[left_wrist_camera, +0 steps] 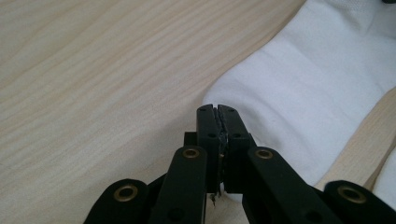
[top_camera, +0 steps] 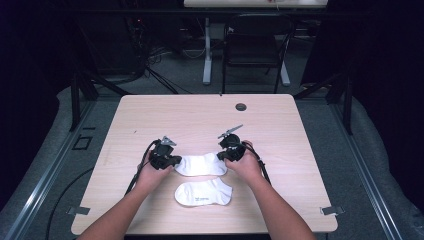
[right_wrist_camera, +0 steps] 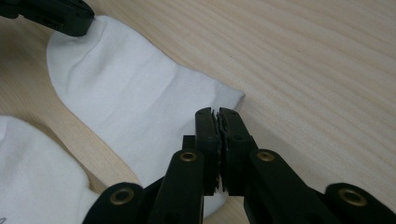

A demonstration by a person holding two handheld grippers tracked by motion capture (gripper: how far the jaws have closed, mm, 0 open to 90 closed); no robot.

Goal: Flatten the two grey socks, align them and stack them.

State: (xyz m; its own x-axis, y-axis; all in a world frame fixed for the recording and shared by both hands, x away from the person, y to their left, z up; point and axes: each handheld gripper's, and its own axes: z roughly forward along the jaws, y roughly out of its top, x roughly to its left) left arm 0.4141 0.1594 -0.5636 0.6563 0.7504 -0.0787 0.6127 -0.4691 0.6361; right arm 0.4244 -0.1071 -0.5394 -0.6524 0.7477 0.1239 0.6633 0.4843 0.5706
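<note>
White socks: far sock pinched at both ends

Far sock (top_camera: 201, 164) lies flat mid-table (top_camera: 150, 115); near sock (top_camera: 204, 193) sits just in front, apart. L gripper (top_camera: 170, 161) is clenched on far sock's left end, R gripper (top_camera: 227, 155) clenched on its right end. Step, prob.: grip taken, lift not yet begun. Next move calls for raising both ends level, approx. in sync, then laying far sock onto near sock.

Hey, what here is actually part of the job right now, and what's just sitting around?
In use: far sock, left gripper at one end, right gripper at the other, jaws closed; near sock, likely its pair.

Just around: table, its grommet hole, chair behind.
</note>
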